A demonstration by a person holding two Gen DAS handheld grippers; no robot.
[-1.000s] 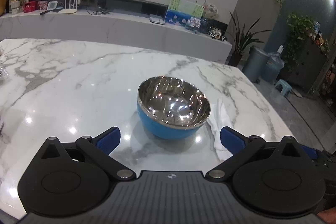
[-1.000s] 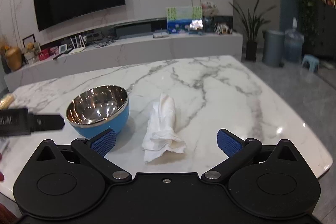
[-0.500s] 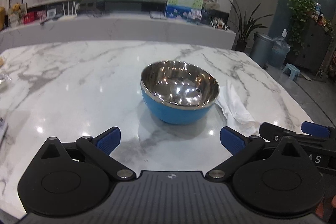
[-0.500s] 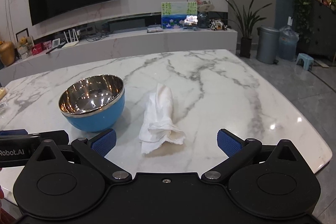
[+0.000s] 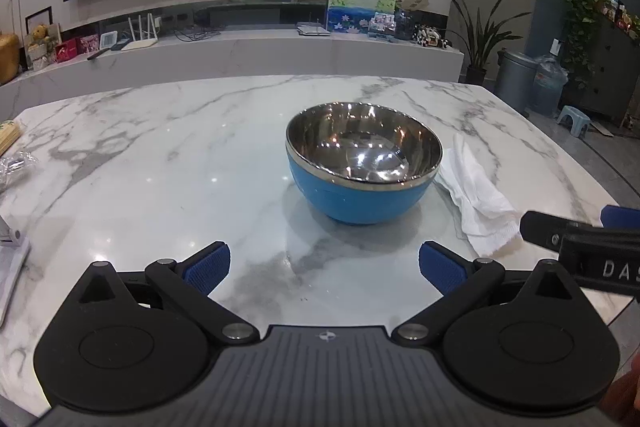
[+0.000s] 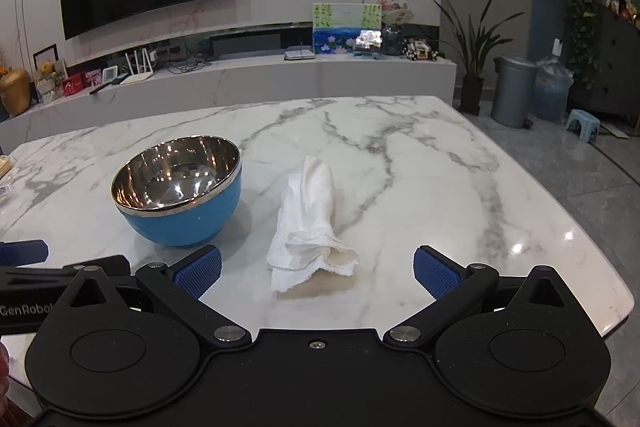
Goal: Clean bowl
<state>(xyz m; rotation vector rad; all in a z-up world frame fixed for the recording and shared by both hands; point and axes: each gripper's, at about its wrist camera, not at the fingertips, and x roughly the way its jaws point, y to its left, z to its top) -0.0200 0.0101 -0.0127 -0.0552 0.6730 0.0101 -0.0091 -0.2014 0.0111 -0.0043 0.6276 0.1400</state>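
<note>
A bowl (image 5: 362, 167) (image 6: 180, 189), blue outside and shiny steel inside, stands upright on the marble table (image 5: 160, 155) (image 6: 420, 147). A crumpled white cloth (image 6: 310, 223) (image 5: 476, 195) lies just to its right. My left gripper (image 5: 324, 267) is open, a short way in front of the bowl, with nothing between its blue pads. My right gripper (image 6: 316, 269) is also open and empty, just in front of the cloth's near end. Each gripper's finger shows at the edge of the other's view.
At the table's left edge lie a clear plastic wrapper (image 5: 16, 163) and a white flat object (image 5: 12, 259). The table's right edge (image 6: 592, 239) drops to a grey floor. Behind stand a long white counter (image 6: 240, 83), a wall screen, plants and a bin (image 6: 512, 91).
Both grippers have drawn back and tilted up, so the bowl and cloth sit farther away in view. The right gripper's finger now shows at the left view's right edge. Bowl and cloth have not moved.
</note>
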